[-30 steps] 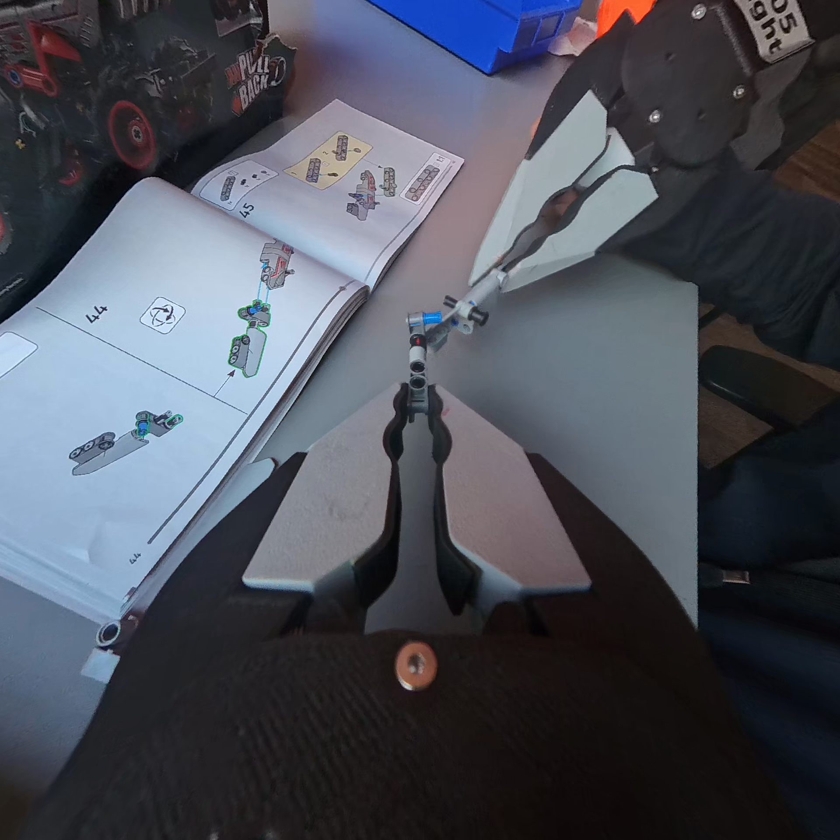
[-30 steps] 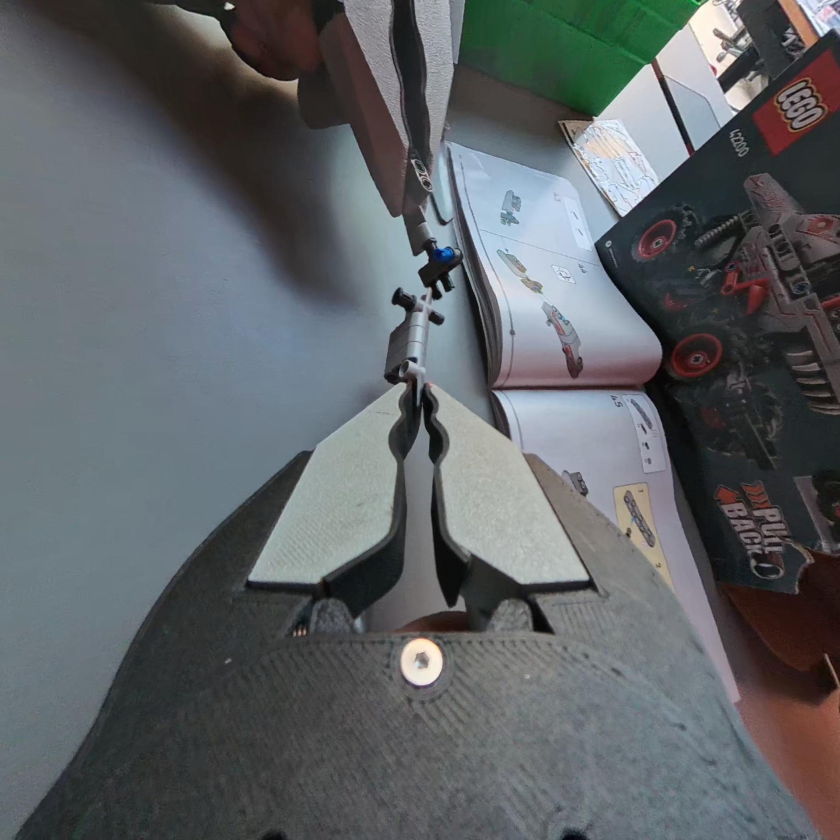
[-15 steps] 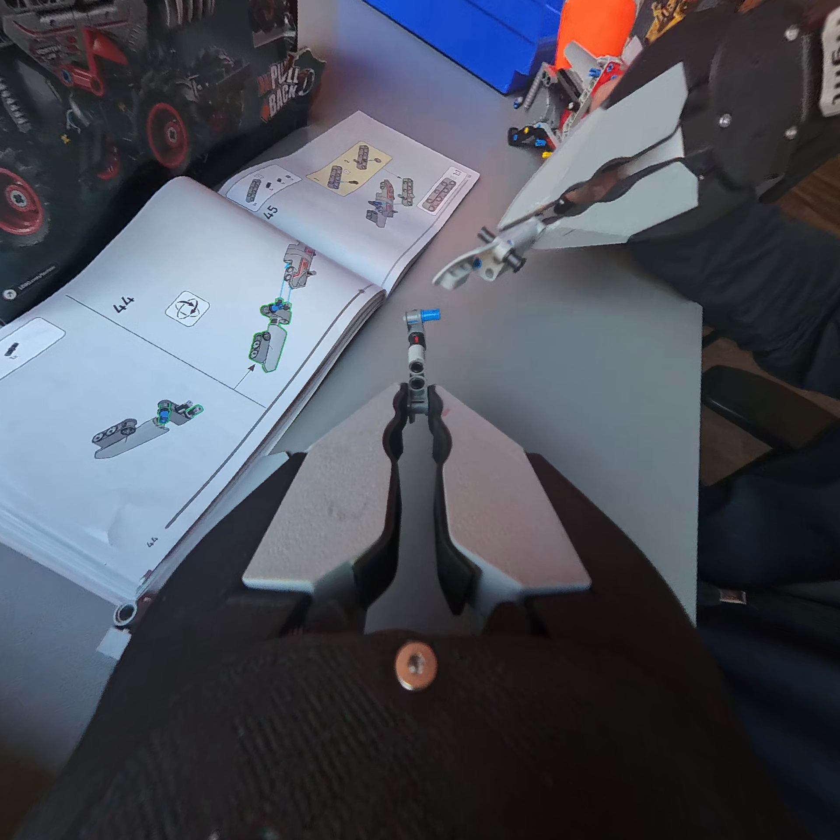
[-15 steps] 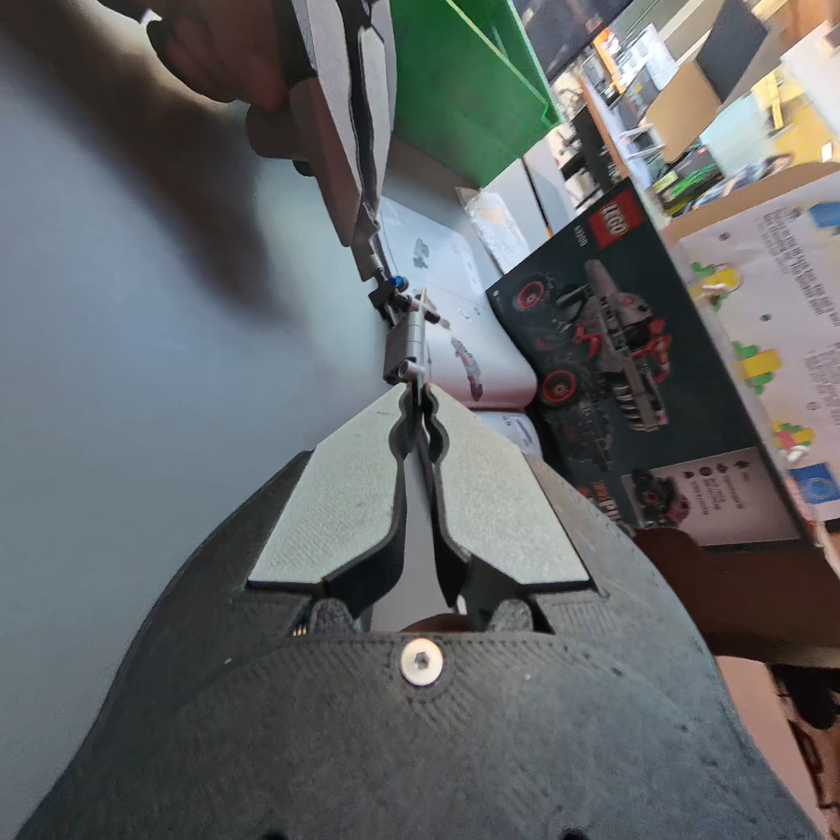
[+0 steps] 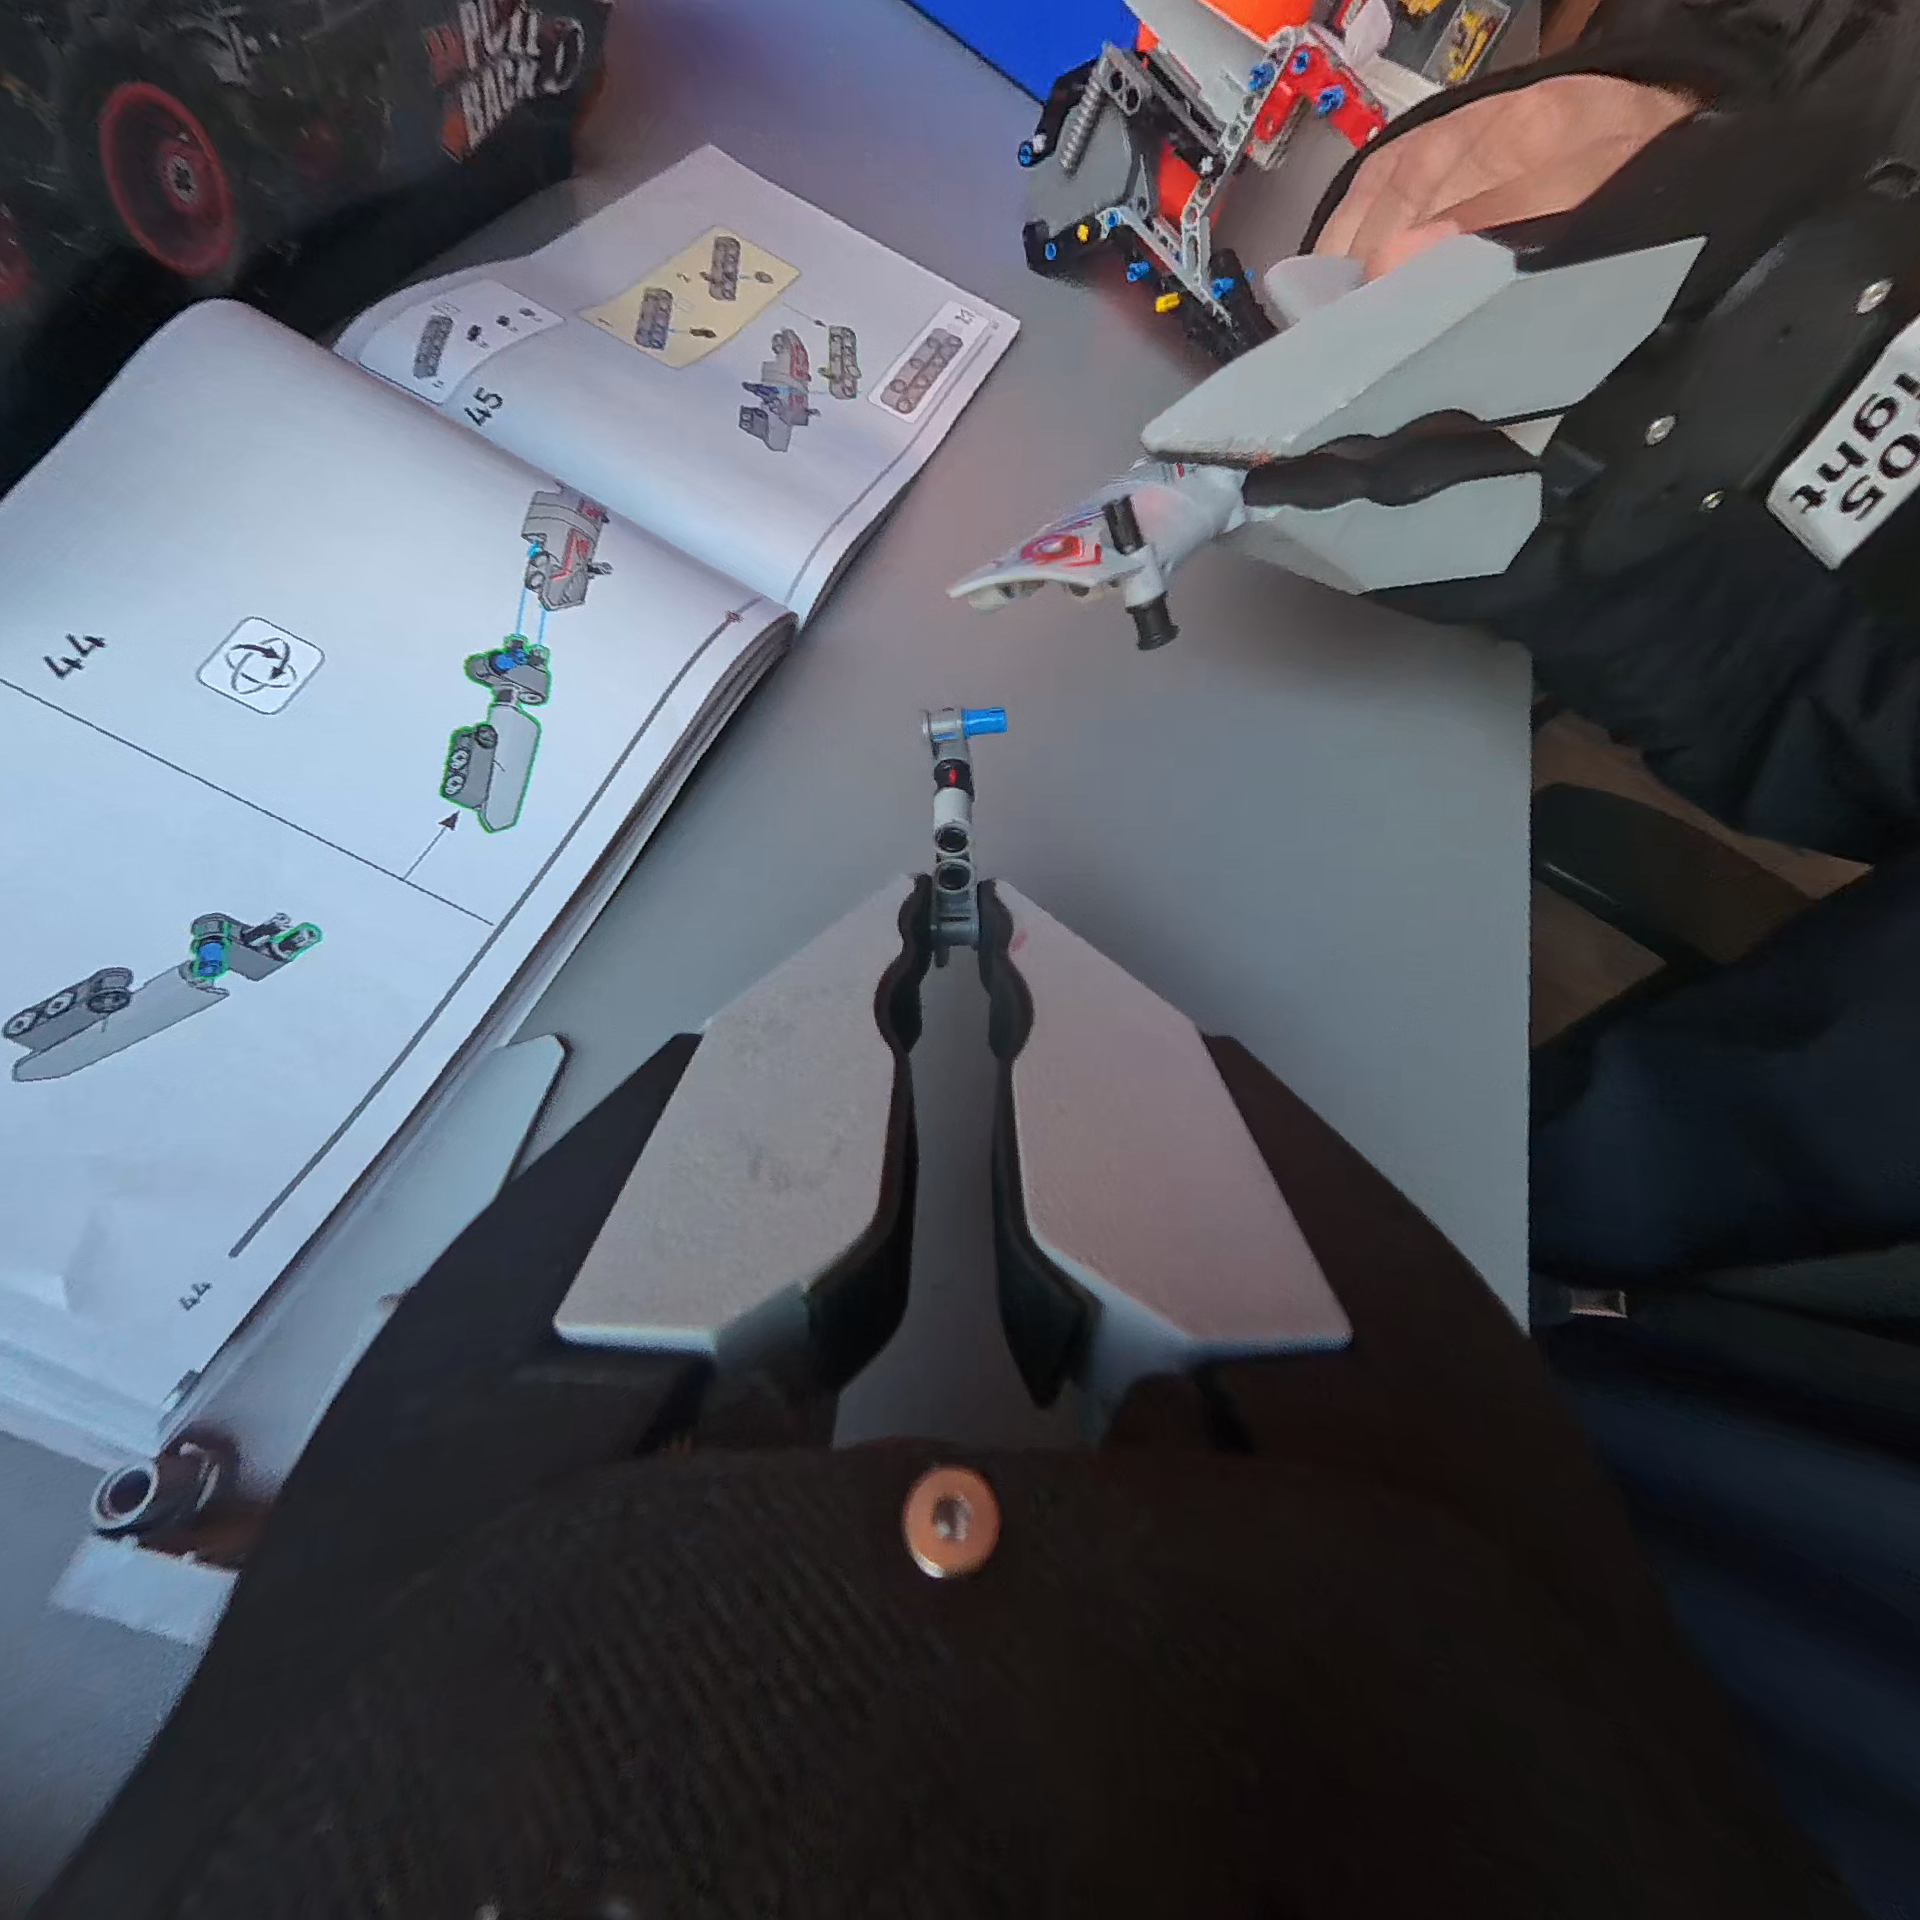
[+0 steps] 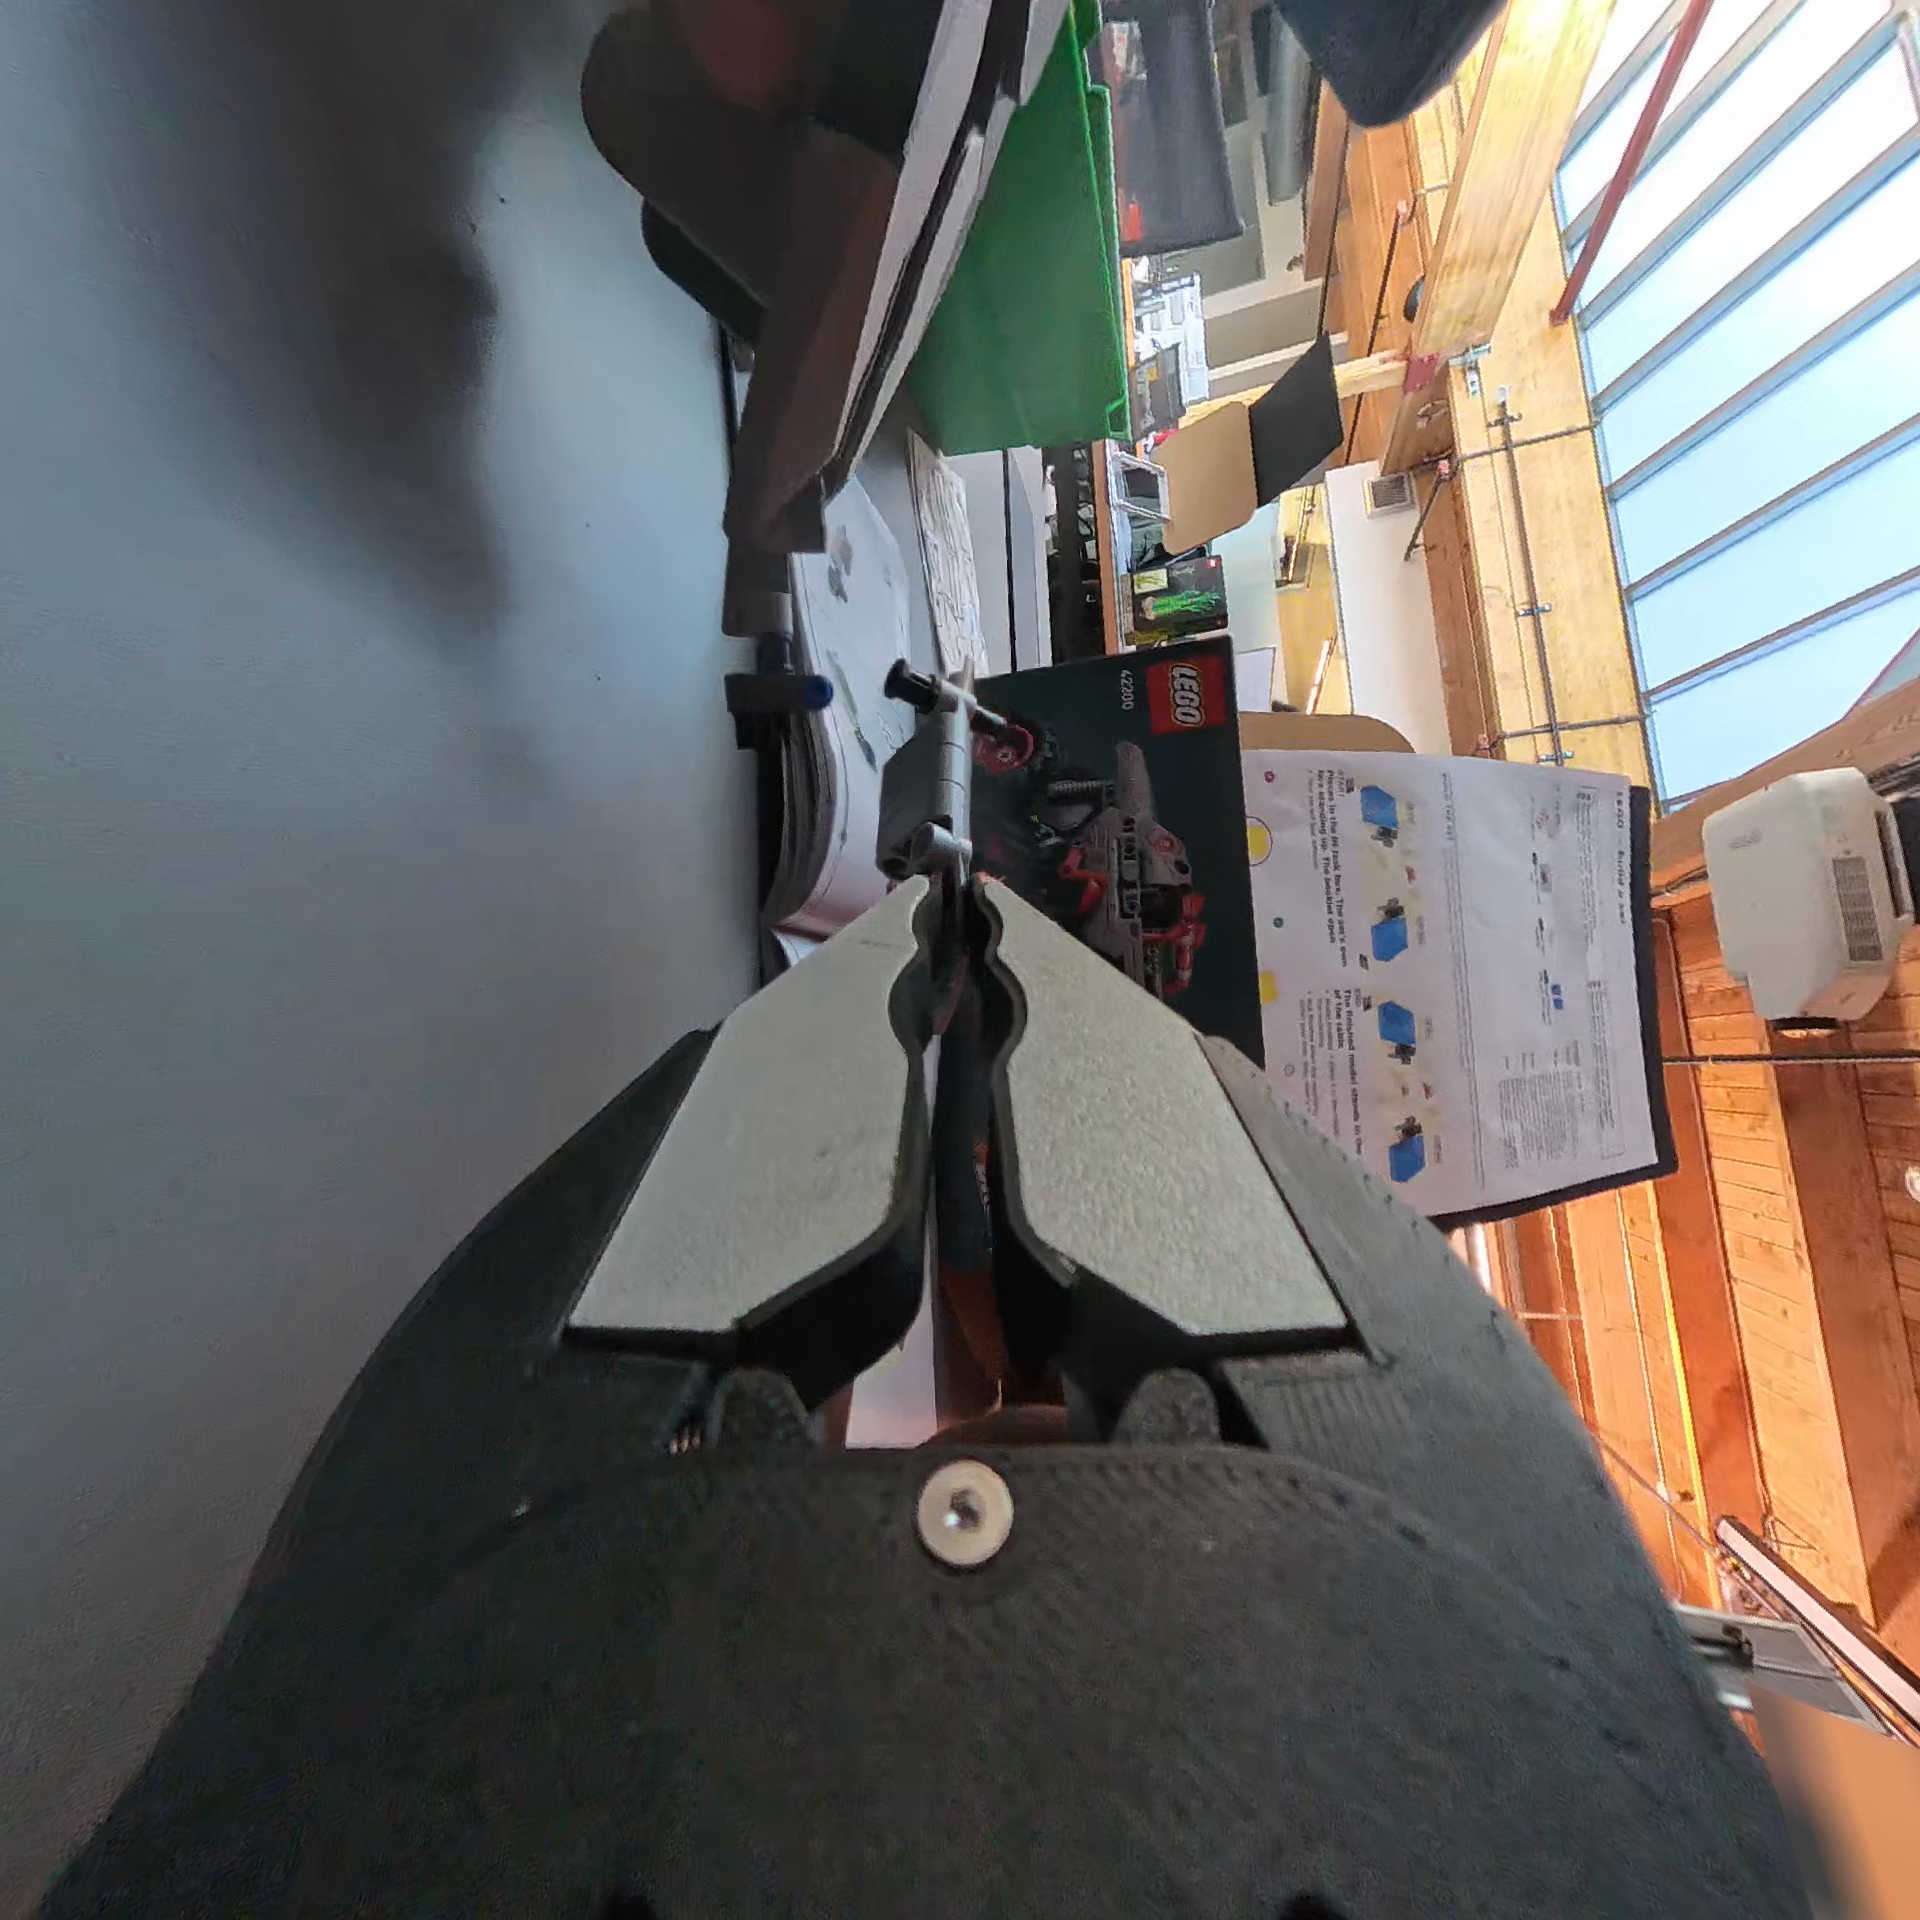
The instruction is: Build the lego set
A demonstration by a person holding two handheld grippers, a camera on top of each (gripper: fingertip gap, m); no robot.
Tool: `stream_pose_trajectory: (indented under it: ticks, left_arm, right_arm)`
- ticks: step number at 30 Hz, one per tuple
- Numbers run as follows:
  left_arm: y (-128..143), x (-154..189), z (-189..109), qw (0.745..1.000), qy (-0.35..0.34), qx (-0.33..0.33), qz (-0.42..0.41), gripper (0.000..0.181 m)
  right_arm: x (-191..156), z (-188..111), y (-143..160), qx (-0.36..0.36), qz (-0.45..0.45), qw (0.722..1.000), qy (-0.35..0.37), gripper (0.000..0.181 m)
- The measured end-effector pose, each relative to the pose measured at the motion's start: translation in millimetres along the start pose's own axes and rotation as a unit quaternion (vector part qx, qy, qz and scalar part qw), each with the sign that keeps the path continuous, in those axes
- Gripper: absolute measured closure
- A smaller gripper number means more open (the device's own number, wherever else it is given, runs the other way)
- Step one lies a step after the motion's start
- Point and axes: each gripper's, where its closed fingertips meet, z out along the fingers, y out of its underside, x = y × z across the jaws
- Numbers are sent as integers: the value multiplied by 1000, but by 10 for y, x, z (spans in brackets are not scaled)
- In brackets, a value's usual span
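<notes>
— What lies farthest left from where you look?

— In my left wrist view, the dark set box (image 5: 208,135) at the far corner, then the open instruction booklet (image 5: 343,727) lying flat on the grey surface (image 5: 1299,935). A small grey bush piece (image 5: 130,1491) sits by the booklet's near edge.

— And your left jaws?

— My left gripper (image 5: 951,914) has its jaws pressed on the base of a thin grey connector stack (image 5: 954,831), which stands out from the tips and ends in a blue pin (image 5: 982,720) pointing right. It is held clear above the surface.

— Further right?

— My right gripper (image 5: 1236,499) comes in from the right edge, its jaws pinching a light grey panel piece (image 5: 1070,556) with a red mark and a black pin (image 5: 1151,621) hanging below. The panel piece is near the blue pin but apart from it. Behind, at the far edge, the half-built truck chassis (image 5: 1174,177) rests on the surface.

— And from the right wrist?

— The panel piece (image 6: 925,800) is edge-on at my tips (image 6: 956,904), the connector stack (image 6: 774,691) just beyond, not touching. The box (image 6: 1143,831) stands behind it, a green bin (image 6: 1018,281) farther off.
</notes>
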Motion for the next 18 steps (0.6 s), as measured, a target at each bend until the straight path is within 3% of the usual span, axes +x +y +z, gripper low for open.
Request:
stream_pose_trajectory:
  ticks: [7, 18]
  left_arm:
    - [118, 34, 62, 999, 18, -34, -15, 176]
    - [276, 175, 130, 994, 63, -85, -30, 175]
  right_arm:
    - [-182, -104, -278, 72, -19, 996, -41, 181]
    - [-413, -10, -200, 36, -79, 994, -70, 180]
